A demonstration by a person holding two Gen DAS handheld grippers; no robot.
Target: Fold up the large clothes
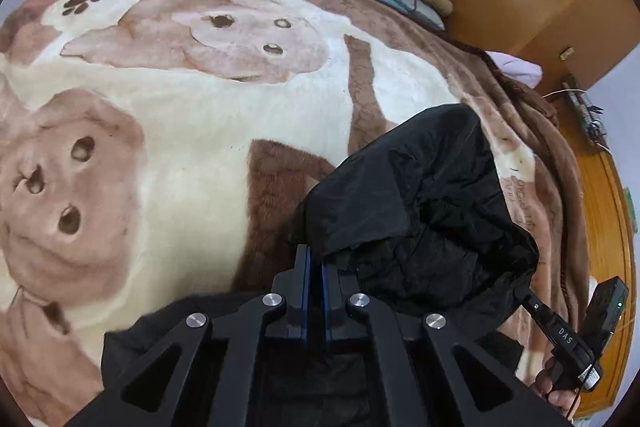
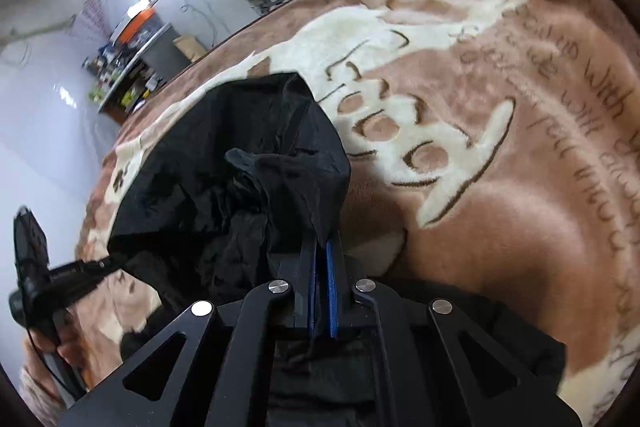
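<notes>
**Both grippers pinched on garment edge, lift phase**

Crumpled black thin-fabric garment (image 1: 420, 195) hangs bunched between the tools, over the plush brown-and-cream bear-print blanket (image 1: 192, 115). Left gripper (image 1: 316, 259) and right gripper (image 2: 320, 247) are each clamped tight on black cloth.

Judgement: spread the hands apart evenly to tension the edge before laying flat.

Right wrist view alone shows blanket lettering; left shows bear faces.
</notes>
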